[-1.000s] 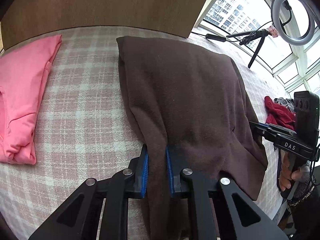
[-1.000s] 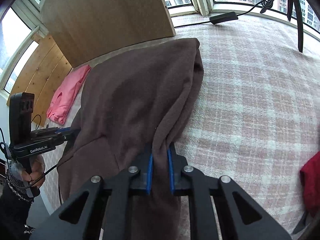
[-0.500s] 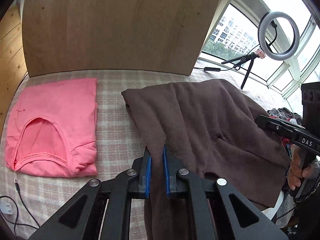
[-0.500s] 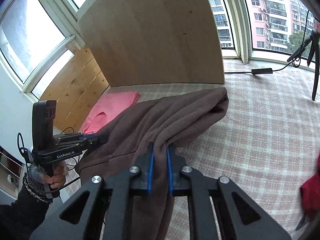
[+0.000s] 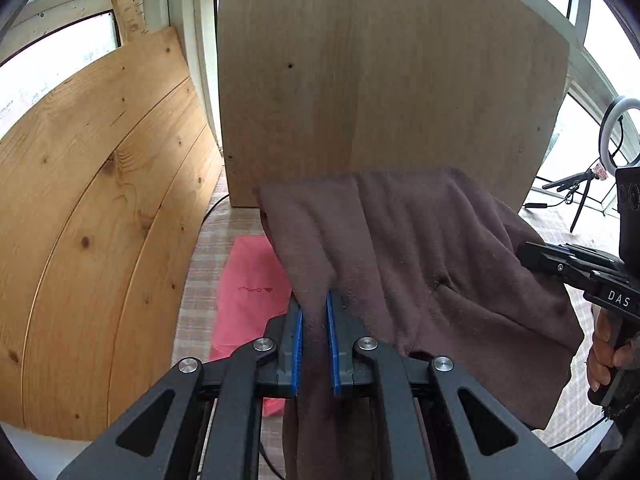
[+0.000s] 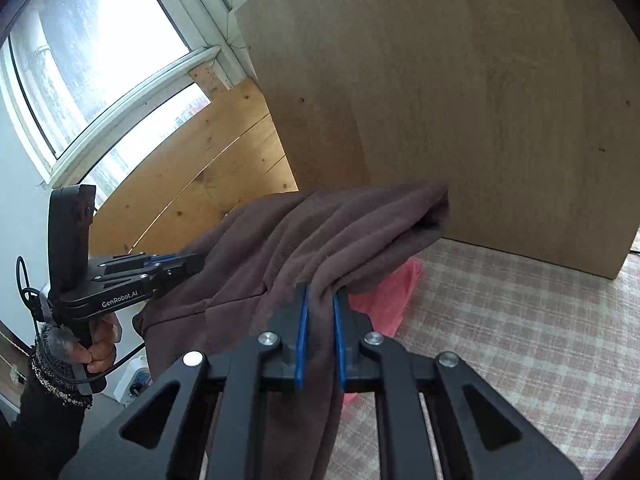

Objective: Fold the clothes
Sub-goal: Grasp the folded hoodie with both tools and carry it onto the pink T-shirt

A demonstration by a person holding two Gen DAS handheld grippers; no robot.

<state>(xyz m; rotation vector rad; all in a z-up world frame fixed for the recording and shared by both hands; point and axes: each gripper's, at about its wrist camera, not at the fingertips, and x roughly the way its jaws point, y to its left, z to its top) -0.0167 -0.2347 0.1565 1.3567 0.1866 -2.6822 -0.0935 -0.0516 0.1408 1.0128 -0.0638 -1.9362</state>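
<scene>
A brown fleece garment [image 5: 420,248] hangs in the air between both grippers, lifted off the checked cloth. My left gripper [image 5: 314,320] is shut on its near-left edge, fabric pinched between the blue pads. My right gripper [image 6: 320,316] is shut on the other edge of the brown garment [image 6: 320,232]. A folded pink shirt [image 5: 248,292] lies on the cloth below and behind it, partly hidden; it also shows in the right wrist view [image 6: 384,300]. Each gripper shows in the other's view: the right [image 5: 532,256], the left [image 6: 188,260].
A large brown board [image 5: 380,80] stands upright at the back. Pine planks [image 5: 100,220] lean at the left. A ring light on a tripod [image 5: 616,136] stands at the far right by the window. The checked cloth [image 6: 500,312] covers the table.
Both grippers have lifted the brown garment up off the table and tilted upward. The garment now hangs in the air, partly over the pink shirt.
</scene>
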